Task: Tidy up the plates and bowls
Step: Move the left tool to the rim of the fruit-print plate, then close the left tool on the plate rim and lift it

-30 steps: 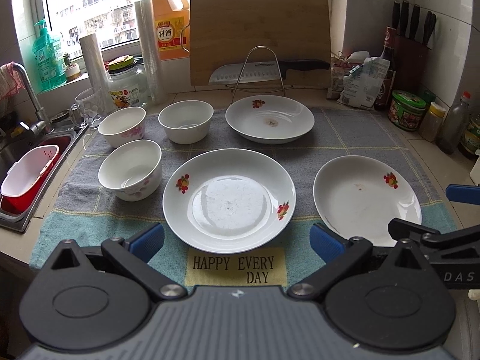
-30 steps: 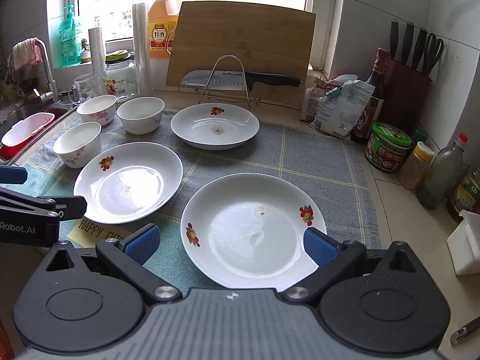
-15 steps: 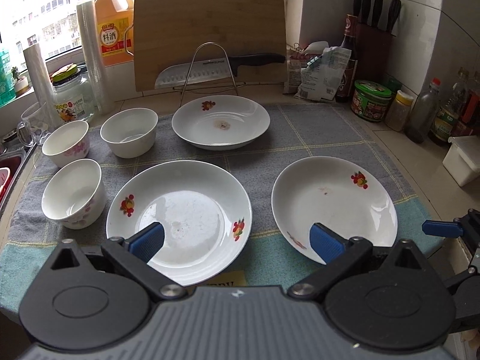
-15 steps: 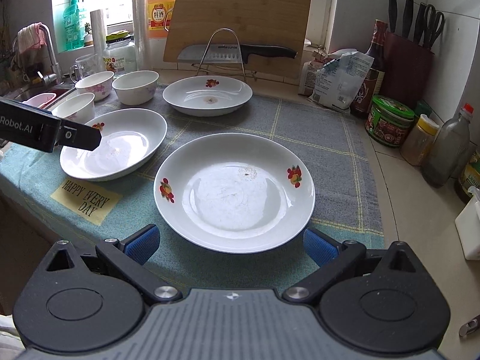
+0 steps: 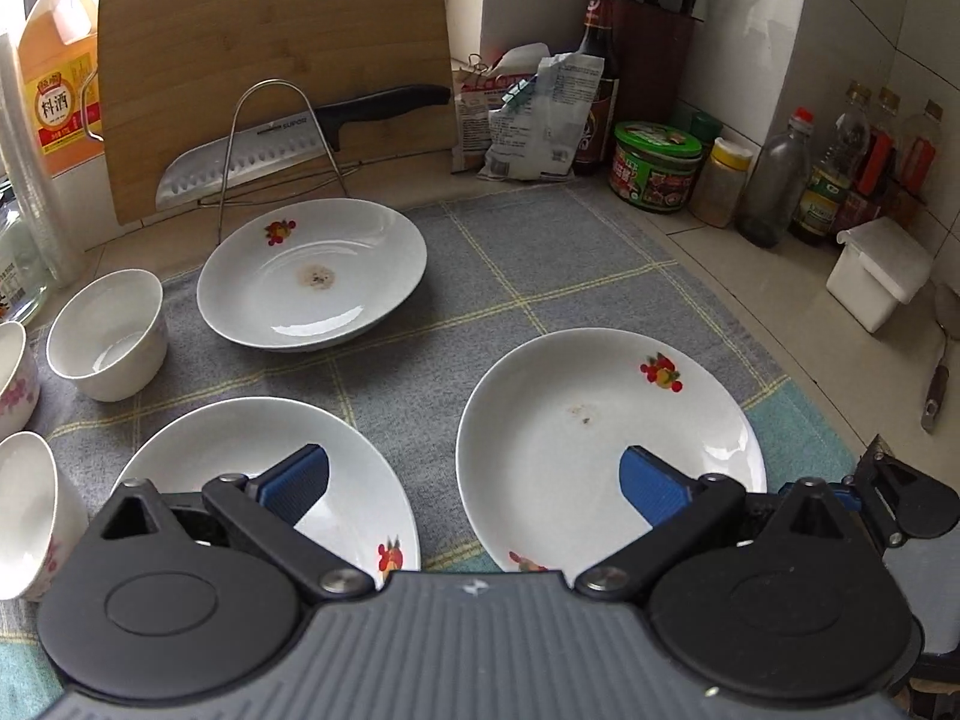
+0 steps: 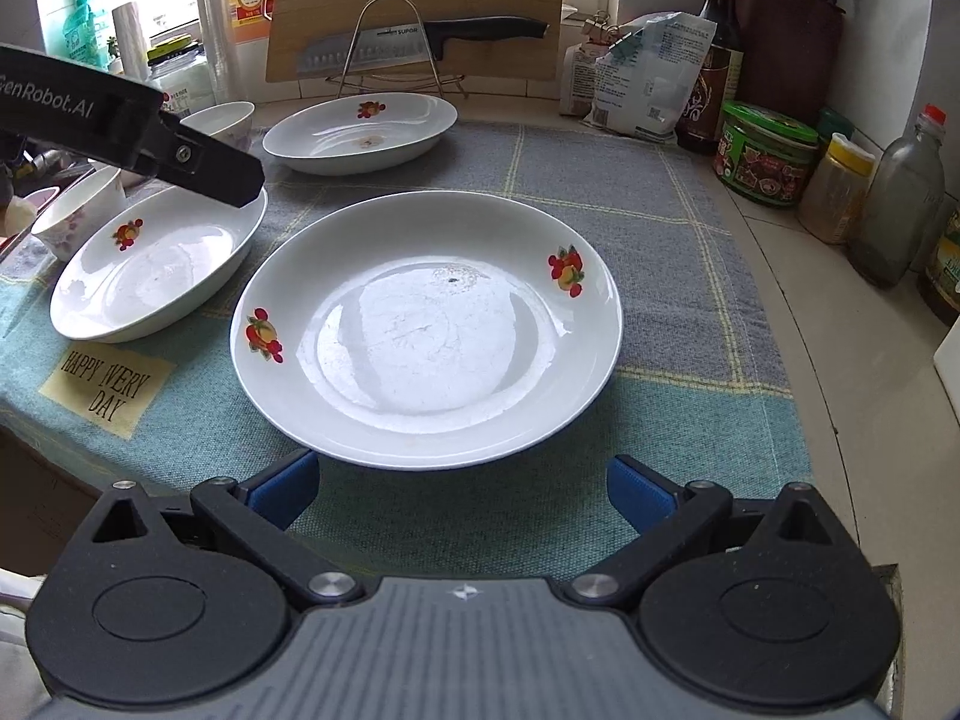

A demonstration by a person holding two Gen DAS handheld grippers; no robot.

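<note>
Three white flowered plates on the grey-and-teal checked towel (image 6: 690,228): near right plate (image 6: 426,324) dead ahead of the right gripper (image 6: 462,489), near left plate (image 6: 156,264) just beside it to the left, far plate (image 6: 360,129) at the back in front of the wire rack (image 6: 393,39) and cutting board (image 6: 420,0). Bowls (image 5: 108,333) clustered at the towel's left edge, none stacked yet. Right gripper spread wide and empty, blue pads just short of the near right plate's front rim. Left gripper (image 5: 474,489) likewise wide apart and holding nothing, hovering above the gap between the two near plates, one pad over each. Likely step: taking the near right plate by its front rim to stack it on another. Best done by coming in low and level, one finger slipped under the raised lip and one over it, closing only once the rim is well between the pads; glazed surface looks slick, so a shallow pinch risks a slip. Worth keeping the left gripper out of the lifting path, since its arm hangs over the near left plate. Against a second ago: right gripper lower and closer to the plate's front edge, plate now larger and centred; left gripper swung rightward, sink and window gone from its view, the bottles (image 5: 774,180) by the wall and the white box (image 5: 879,276) now visible.
</note>
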